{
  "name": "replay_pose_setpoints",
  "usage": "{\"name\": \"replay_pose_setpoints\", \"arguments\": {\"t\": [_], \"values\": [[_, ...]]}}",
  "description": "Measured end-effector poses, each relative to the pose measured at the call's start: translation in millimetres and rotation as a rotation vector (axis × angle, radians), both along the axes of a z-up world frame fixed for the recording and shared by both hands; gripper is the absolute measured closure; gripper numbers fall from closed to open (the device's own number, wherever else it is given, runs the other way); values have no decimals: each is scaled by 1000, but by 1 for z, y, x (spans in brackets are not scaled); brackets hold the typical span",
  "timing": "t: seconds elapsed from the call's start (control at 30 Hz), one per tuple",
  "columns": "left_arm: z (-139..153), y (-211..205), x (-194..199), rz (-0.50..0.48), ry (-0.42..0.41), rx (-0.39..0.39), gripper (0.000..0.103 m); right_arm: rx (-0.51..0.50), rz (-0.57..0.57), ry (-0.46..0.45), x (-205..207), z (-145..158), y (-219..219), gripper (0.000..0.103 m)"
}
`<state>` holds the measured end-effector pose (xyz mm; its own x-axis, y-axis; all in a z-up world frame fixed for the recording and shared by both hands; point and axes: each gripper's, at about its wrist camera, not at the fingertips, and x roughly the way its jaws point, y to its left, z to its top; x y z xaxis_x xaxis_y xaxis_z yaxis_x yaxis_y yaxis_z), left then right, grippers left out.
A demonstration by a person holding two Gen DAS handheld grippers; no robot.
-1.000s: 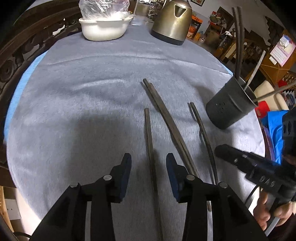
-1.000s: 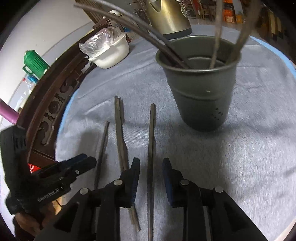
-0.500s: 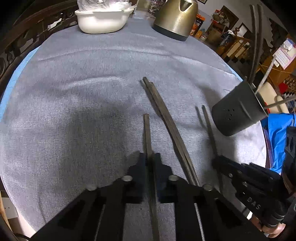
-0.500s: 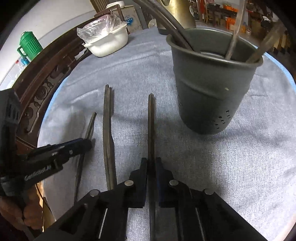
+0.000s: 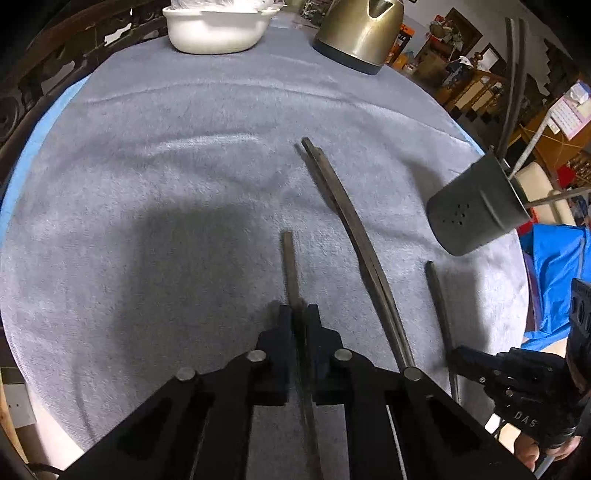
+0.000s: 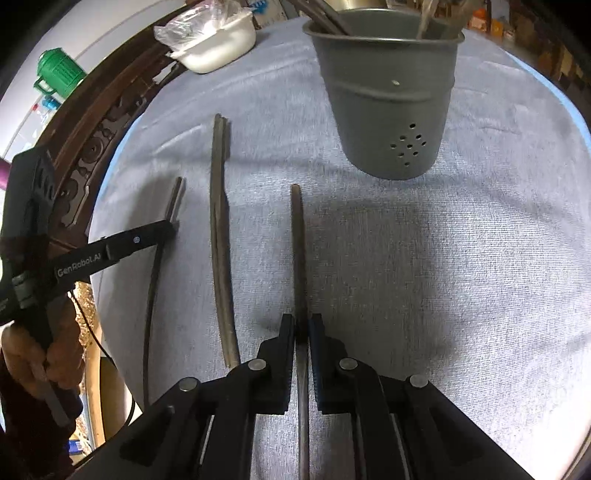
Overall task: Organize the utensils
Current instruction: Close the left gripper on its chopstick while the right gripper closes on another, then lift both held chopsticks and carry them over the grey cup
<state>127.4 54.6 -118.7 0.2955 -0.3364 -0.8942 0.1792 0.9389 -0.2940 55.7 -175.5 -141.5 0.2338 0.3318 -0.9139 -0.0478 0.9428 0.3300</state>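
The grey-clothed counter carries a holder with utensils, a chopstick pair and two single chopsticks. The left gripper jaws clamp the left chopstick; the right gripper jaws clamp the right chopstick, just short of the holder

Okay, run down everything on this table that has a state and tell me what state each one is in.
Left gripper: shut on a chopstick.
Right gripper: shut on another chopstick.
Chopstick pair: lying loose on the cloth.
Utensil holder: upright, utensils inside.
White bowl: upright, with a plastic bag inside.
Kettle: lid closed.
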Motion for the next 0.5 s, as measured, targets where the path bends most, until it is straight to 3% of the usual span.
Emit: {"name": "replay_pose_setpoints", "arguments": {"t": [0.23, 0.5], "values": [[0, -1, 13, -3, -3, 13, 93, -18, -41, -35, 22, 2, 2, 89], [-3, -7, 23, -4, -12, 6, 93, -72, -7, -75, 32, 2, 12, 87]]}}
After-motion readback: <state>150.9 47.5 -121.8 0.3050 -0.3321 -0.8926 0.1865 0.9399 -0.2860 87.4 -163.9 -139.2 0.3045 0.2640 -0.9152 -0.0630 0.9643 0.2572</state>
